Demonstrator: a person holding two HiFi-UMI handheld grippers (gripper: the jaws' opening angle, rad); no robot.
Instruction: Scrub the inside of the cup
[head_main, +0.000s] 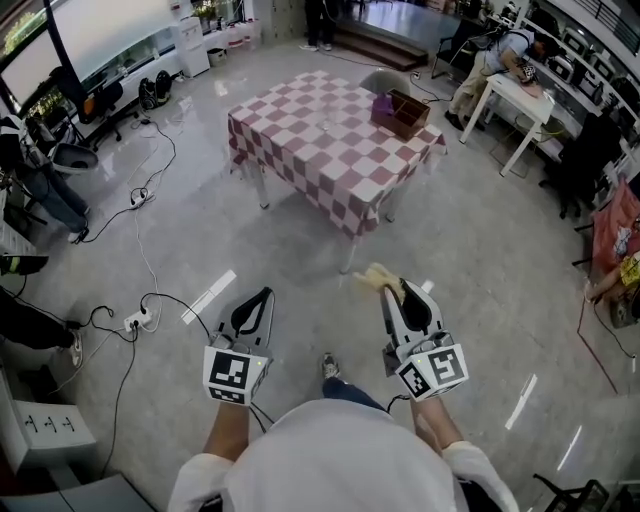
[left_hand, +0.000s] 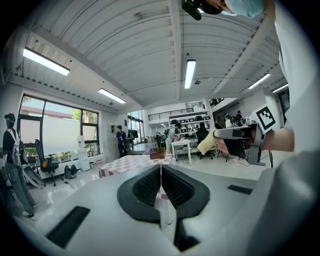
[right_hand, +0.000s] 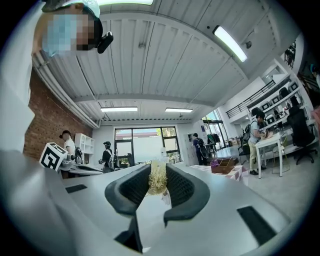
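My right gripper (head_main: 397, 291) is shut on a pale yellow, fibrous scrubbing pad (head_main: 378, 277), which sticks out past its fingertips. In the right gripper view the pad (right_hand: 157, 179) fills the gap between the jaws of that gripper (right_hand: 157, 172). My left gripper (head_main: 262, 296) is shut with nothing in it; in its own view the jaws of the left gripper (left_hand: 161, 172) meet. Both are held level over the floor, well short of the pink-and-white checked table (head_main: 300, 140). A small clear thing (head_main: 325, 127) on the cloth may be the cup; it is too small to tell.
A brown wooden box (head_main: 402, 113) with something purple stands at the table's far right. Cables and a power strip (head_main: 135, 320) lie on the floor at the left. A person leans over a white table (head_main: 515, 95) at the far right. Open floor lies between me and the checked table.
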